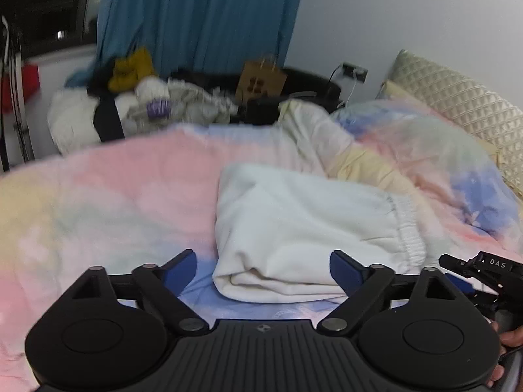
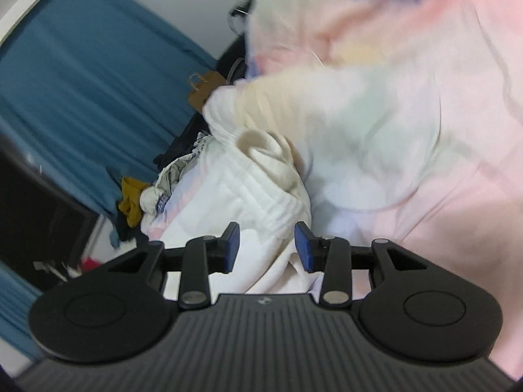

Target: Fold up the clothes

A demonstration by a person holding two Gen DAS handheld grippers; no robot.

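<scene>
Lying folded on pastel bedspread, white garment, left gripper wide, empty, right gripper part-open, grip unclear

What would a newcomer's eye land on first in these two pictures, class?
First, the folded white garment lying on the pastel pink, blue and yellow bedspread, right in front of the wide-open left gripper. Next, the teal curtain at the back, with a heap of unsorted clothes below it. In the right wrist view, white fabric runs between the fingers of the right gripper.
</scene>
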